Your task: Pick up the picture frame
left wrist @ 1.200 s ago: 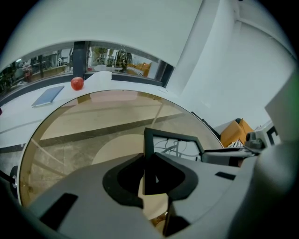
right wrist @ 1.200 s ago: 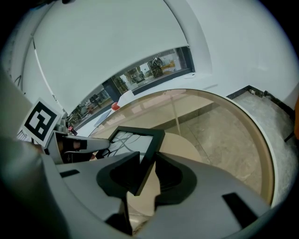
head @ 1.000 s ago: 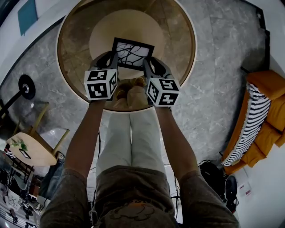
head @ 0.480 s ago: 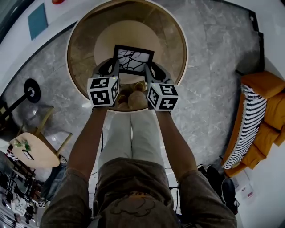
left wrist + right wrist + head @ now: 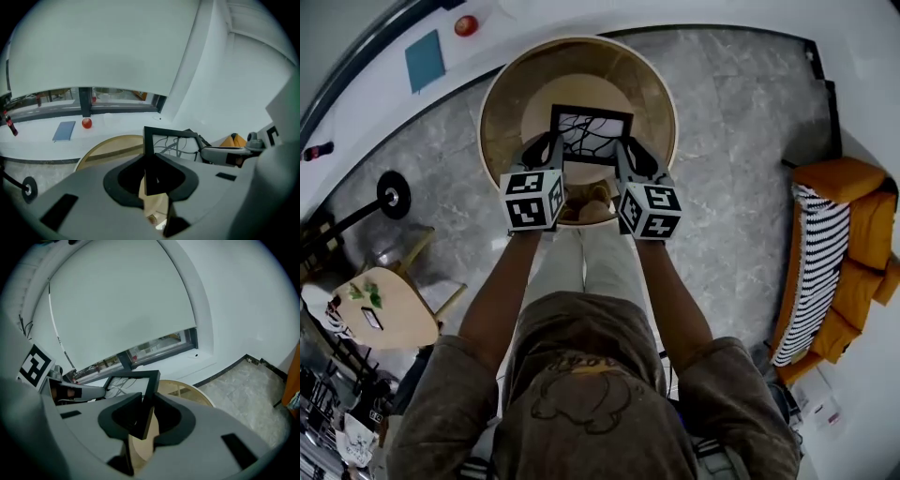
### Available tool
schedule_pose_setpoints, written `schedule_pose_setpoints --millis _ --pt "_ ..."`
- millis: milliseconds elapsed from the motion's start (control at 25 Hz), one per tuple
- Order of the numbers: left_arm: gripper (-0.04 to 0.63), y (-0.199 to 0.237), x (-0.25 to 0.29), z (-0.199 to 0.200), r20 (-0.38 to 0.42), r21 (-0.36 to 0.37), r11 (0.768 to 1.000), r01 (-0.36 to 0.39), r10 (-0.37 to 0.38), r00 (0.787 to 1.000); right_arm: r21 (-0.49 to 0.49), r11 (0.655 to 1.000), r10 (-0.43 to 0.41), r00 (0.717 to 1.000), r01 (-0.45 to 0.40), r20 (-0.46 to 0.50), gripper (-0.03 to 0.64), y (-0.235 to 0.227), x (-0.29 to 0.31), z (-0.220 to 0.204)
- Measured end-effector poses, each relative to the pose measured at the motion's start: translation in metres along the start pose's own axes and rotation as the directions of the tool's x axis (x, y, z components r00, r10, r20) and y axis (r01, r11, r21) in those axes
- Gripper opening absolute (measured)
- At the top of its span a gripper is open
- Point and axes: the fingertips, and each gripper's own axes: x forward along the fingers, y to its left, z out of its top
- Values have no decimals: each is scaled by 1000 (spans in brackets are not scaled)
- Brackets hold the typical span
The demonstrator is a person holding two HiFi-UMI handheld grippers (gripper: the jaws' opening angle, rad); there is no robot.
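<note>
The black picture frame (image 5: 591, 131), with dark branching lines on white, hangs in the air above the round wooden table (image 5: 502, 103). My left gripper (image 5: 551, 148) is shut on the frame's left edge and my right gripper (image 5: 628, 150) on its right edge. In the left gripper view the frame (image 5: 171, 143) stands edge-on between the jaws of the left gripper (image 5: 151, 176). In the right gripper view the frame (image 5: 133, 383) sits likewise in the right gripper (image 5: 143, 420), whose jaws have just been closing on it. The other gripper covers part of the picture in each gripper view.
An orange sofa with a striped cushion (image 5: 844, 244) stands at the right. A small wooden chair (image 5: 380, 309) and a round lamp base (image 5: 392, 195) are at the left. On the white ledge beyond the table lie a blue book (image 5: 425, 59) and a red ball (image 5: 466, 25).
Both grippers have risen together with the frame between them. The table and floor now look smaller and farther below, and more of the room shows.
</note>
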Motion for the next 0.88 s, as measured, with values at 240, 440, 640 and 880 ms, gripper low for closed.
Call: schedule_pose_setpoints --millis 240,440,640,880 --pt "81 -24 -62 53 93 43 999 -3 -1 996 -28 1000 10 996 -8 90 95 28 -53 57" --pt "81 -41 -116 79 166 56 998 -7 -2 986 -82 996 30 986 -17 161 95 55 -99 92" --pt "81 -54 -162 89 221 73 997 -8 -9 975 -114 993 43 977 -19 210 95 78 -140 107" --pt "81 -63 -203 94 270 92 996 -19 -6 963 -169 985 84 965 -43 248 95 101 -175 118"
